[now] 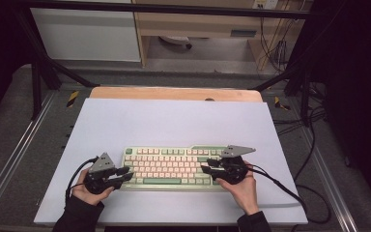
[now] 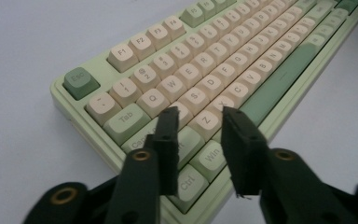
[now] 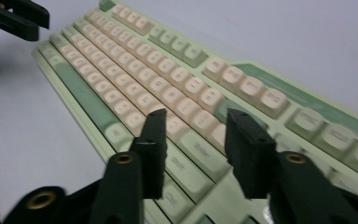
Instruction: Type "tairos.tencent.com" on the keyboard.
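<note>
Clearly the work here centres on the keyboard (image 1: 173, 167), a pale green board with cream and green keys that lies flat on the white mat (image 1: 174, 121), toward its near edge and about midway across. The left gripper (image 1: 124, 174) hangs over the board's left end, its jaws spread with nothing between them; in the left gripper view they stand above the near left keys. The right gripper (image 1: 206, 165) is over the right end, jaws likewise parted and empty, poised above the near right keys in the right gripper view.

I judge the keyboard to be stiff and fairly weighty for its size, a rigid slab that will not bend but may slide on the smooth mat if pushed sideways. Its keycaps look loose-fitting and easy to pop off or press by accident, so they make a poor place to grip. Better to take hold of the case at its two short ends, one gripper each, jaws closing over the rim rather than the keys, and lift it level.
</note>
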A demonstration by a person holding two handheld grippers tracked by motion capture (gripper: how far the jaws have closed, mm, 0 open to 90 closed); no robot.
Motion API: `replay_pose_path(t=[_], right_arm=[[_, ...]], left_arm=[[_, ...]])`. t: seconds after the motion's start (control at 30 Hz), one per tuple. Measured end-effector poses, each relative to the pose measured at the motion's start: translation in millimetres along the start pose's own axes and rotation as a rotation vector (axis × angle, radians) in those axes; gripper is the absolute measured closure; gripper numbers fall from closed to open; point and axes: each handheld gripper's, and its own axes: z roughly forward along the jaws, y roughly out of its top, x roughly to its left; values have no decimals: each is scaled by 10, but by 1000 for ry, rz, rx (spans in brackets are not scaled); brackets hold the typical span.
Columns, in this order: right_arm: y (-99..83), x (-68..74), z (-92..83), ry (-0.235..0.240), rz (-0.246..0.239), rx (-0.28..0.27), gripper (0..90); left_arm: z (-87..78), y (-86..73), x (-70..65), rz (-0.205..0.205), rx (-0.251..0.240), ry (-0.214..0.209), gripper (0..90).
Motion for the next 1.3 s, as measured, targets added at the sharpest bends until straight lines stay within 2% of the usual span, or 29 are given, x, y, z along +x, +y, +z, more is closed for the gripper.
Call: replay_pose_path(t=[0.07,0.13,0.2,0.33,0.47,0.6,0.77,0.93,1.3], right_arm=[[-51,-63,-58,-24,0,-12,458],[-99,-120,-120,-40,12,-22,383],[-143,-177,-174,-51,23,-26,295],[-231,-268,-252,-69,14,-28,160],[-338,-357,-304,-62,33,-12,85],[-458,-431,-364,-71,52,-12,63],[-579,-492,-426,-69,79,-3,40],[-676,-519,-459,-77,79,8,15],[-718,-512,-483,-88,53,25,4]], left_arm=[[-16,-9,19,7,5,2,579],[-31,-22,45,6,16,-2,503],[-54,-41,67,7,16,12,438],[-91,-85,119,-7,18,14,291],[-127,-143,166,-18,15,17,191],[-132,-211,199,-23,37,27,102],[-160,-306,249,-46,19,35,80],[-186,-397,283,-66,9,33,80],[-179,-427,278,-57,14,34,80]])
